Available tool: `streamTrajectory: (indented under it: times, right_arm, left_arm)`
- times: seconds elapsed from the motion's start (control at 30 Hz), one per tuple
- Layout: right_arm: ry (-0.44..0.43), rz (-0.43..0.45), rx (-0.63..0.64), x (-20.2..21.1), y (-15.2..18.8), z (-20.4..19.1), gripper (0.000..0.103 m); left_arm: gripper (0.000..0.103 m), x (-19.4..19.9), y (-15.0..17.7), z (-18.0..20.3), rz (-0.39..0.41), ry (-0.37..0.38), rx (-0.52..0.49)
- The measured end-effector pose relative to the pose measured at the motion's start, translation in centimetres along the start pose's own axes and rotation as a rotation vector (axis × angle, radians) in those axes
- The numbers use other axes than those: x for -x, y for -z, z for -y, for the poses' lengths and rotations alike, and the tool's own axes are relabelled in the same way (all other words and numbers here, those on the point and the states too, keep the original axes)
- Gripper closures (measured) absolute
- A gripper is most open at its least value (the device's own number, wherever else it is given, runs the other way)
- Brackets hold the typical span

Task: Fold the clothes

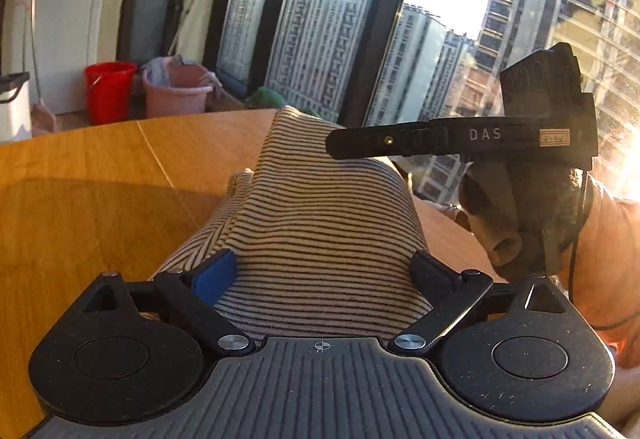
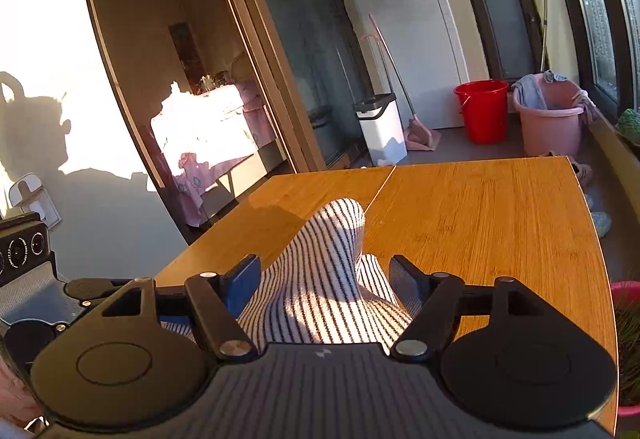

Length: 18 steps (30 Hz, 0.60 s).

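A striped garment [image 1: 320, 215], white with thin dark stripes, hangs bunched above the wooden table [image 1: 100, 167]. My left gripper [image 1: 324, 271] is shut on the garment, which fills the space between its fingers. My right gripper [image 2: 324, 275] is shut on another part of the same garment [image 2: 332, 271], lifted over the table [image 2: 480, 219]. The right gripper's body [image 1: 460, 139] also shows in the left wrist view, held in a hand at the upper right, its tip against the cloth. Part of the left gripper [image 2: 28, 271] shows at the left edge of the right wrist view.
A red bucket [image 1: 109, 91] and a pink basin [image 1: 176, 91] holding cloths stand on the floor beyond the table. A white bin [image 2: 380, 127] and a broom [image 2: 400, 91] stand by the wall. Tall windows [image 1: 360, 39] run along one side.
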State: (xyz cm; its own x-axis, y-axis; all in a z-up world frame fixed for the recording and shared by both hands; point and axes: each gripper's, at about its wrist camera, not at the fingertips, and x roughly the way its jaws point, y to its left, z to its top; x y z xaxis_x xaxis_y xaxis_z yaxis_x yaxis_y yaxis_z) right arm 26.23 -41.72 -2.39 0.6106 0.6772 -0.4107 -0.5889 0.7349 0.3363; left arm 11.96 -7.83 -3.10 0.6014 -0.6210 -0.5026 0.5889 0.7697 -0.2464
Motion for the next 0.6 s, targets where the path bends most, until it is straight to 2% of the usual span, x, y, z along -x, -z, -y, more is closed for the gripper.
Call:
streamTrajectory:
  times: [0.03, 0.07, 0.1, 0.17, 0.33, 0.4, 0.5, 0.57, 0.6]
  right_arm:
    - [0.001, 0.004, -0.002, 0.4, 0.3, 0.1, 0.032]
    - [0.002, 0.009, -0.003, 0.8, 0.5, 0.2, 0.041]
    - [0.003, 0.013, -0.005, 1.3, 0.8, 0.3, 0.054]
    - [-0.003, 0.013, -0.009, 1.4, 1.1, 0.2, 0.068]
    - [0.015, 0.025, 0.049, 0.1, -0.5, -1.1, 0.074]
    - [0.046, -0.013, 0.066, -1.9, -0.7, -1.2, 0.074]
    - [0.077, -0.09, 0.053, -5.3, 0.1, -0.5, 0.074]
    - [0.067, -0.09, 0.02, -6.0, 0.2, -0.1, 0.073]
    - [0.066, -0.084, 0.008, -5.9, 0.1, -0.1, 0.071]
  left_arm:
    - [0.005, 0.0, 0.1, -0.2, 0.001, 0.003, 0.006]
    - [0.005, 0.2, 0.1, -0.4, 0.006, 0.007, 0.017]
    - [0.005, 0.4, 0.1, -0.6, 0.011, 0.011, 0.027]
    - [0.006, 0.7, 0.1, -0.8, 0.021, 0.012, 0.039]
    - [0.004, 2.9, -1.1, 0.6, 0.086, 0.017, -0.054]
    - [0.001, 3.6, -1.6, 1.2, 0.109, 0.017, -0.114]
    - [0.001, 2.8, -1.8, 0.4, 0.065, -0.032, -0.113]
    - [0.0, 1.6, -1.5, -0.8, 0.014, -0.075, -0.088]
    - [0.0, 1.4, -1.1, -1.3, -0.004, -0.07, -0.06]
